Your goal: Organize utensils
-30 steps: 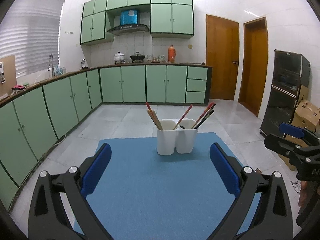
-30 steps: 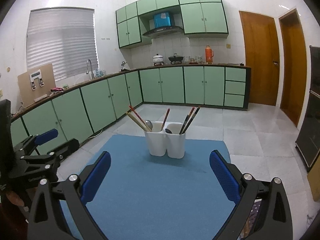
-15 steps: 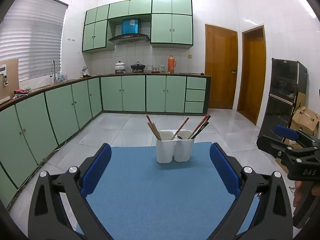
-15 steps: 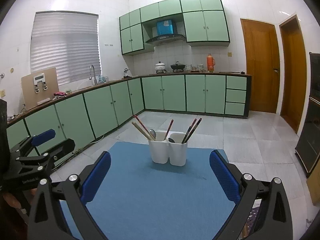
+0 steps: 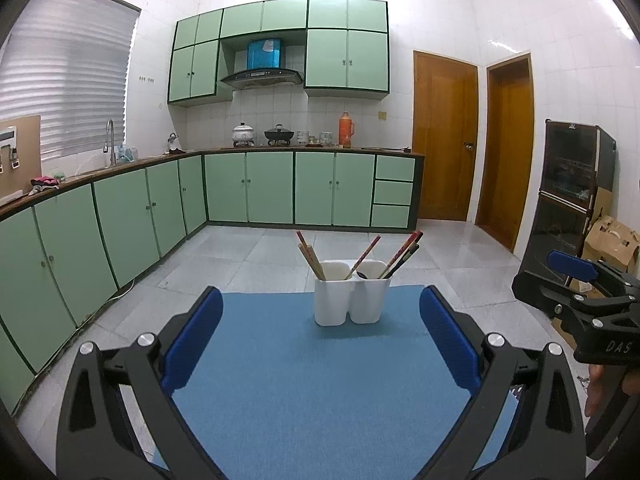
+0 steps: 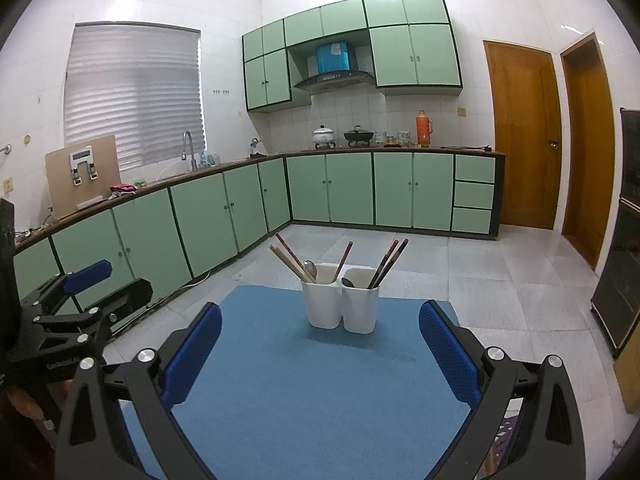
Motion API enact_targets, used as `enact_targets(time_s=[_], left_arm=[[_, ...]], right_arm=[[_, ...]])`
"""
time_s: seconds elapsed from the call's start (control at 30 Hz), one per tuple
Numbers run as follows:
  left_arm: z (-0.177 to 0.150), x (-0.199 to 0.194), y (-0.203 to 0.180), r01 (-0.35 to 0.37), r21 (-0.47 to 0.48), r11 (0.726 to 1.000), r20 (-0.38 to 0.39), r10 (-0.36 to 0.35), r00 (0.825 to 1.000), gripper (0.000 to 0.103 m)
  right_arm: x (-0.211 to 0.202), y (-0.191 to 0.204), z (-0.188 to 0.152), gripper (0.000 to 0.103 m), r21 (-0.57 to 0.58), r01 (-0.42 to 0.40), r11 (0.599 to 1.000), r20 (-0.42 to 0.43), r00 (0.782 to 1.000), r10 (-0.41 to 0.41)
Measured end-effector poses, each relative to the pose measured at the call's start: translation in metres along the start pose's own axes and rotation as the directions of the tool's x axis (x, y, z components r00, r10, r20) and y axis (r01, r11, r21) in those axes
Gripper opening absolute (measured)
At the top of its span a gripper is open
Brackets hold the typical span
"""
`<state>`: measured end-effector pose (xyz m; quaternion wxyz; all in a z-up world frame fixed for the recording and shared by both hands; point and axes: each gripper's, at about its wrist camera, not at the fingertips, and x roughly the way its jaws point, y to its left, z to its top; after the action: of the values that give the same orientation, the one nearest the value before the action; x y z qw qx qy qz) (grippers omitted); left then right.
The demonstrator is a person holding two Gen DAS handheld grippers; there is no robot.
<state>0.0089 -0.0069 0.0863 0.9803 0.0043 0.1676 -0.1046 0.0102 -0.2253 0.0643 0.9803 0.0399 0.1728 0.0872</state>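
We hold both grippers over a blue mat (image 5: 304, 380) that covers the table, with green kitchen cabinets (image 5: 272, 188) lining the walls beyond. Our left gripper (image 5: 320, 344) has its 2 blue-padded fingers (image 5: 192, 340) spread wide with nothing between them, and our right gripper (image 6: 320, 344) is spread just as wide and also empty. At the far end of the mat stands a white holder (image 6: 340, 304) with 2 compartments, well apart from both grippers. In the right wrist view its left compartment holds chopsticks (image 6: 290, 262) and a spoon (image 6: 310, 269), all leaning, while the right one holds a second spoon (image 6: 347, 282) and darker chopsticks (image 6: 390, 260) tilted to the right.
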Motion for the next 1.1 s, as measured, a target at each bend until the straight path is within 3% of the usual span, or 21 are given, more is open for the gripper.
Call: enact_targets(time_s=[1.1], left_arm=[[-0.0029, 0.0002, 0.0032, -0.007, -0.012, 1.0, -0.014, 0.006, 1.0, 0.096]], right_arm=[[0.0005, 0.0038, -0.0063, 0.097, 0.008, -0.003, 1.0, -0.017, 1.0, 0.003]])
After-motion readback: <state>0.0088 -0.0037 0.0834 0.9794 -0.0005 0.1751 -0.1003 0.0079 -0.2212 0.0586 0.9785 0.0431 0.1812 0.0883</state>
